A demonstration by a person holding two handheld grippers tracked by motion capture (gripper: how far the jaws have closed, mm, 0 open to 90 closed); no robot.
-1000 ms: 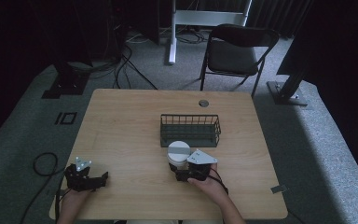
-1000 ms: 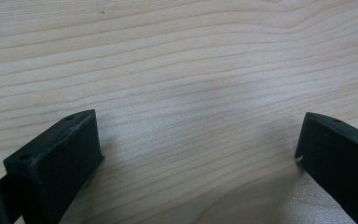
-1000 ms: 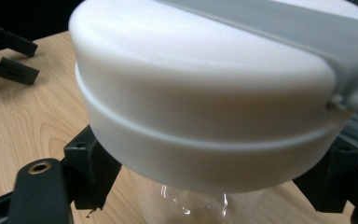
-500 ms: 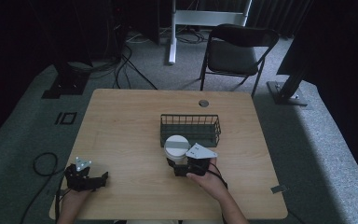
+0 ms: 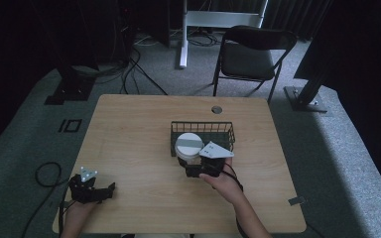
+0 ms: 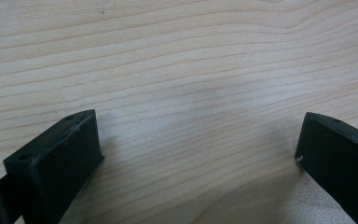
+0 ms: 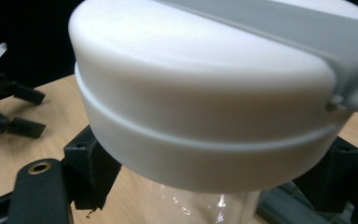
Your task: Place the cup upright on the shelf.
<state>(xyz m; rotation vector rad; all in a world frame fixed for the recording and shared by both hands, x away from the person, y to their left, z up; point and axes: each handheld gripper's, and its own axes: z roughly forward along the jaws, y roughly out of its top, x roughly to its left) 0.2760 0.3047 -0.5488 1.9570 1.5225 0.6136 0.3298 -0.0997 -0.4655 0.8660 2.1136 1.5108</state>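
Note:
A clear jar with a wide white lid (image 5: pixel 188 144) is held at the front left corner of a dark wire basket (image 5: pixel 202 123), and its lid overlaps the basket's near rim. My right gripper (image 5: pixel 192 166) is shut on the jar's clear body just under the lid. In the right gripper view the lid (image 7: pixel 205 93) looms large, with the black fingers (image 7: pixel 91 172) pressed against the clear body (image 7: pixel 191 205). My left gripper (image 5: pixel 106 191) rests near the table's front left corner. Its jaws stand wide apart over bare wood (image 6: pixel 198 154), holding nothing.
The wooden table (image 5: pixel 139 129) has a round cable hole (image 5: pixel 217 109) near its far edge. A black folding chair (image 5: pixel 253 54) stands behind the table, and cables lie on the floor at the left (image 5: pixel 44 171). My left gripper (image 7: pixel 9 112) also appears far off in the right gripper view.
My right gripper has carried the jar away from the person, up to the basket's front edge. The left gripper has stayed in place.

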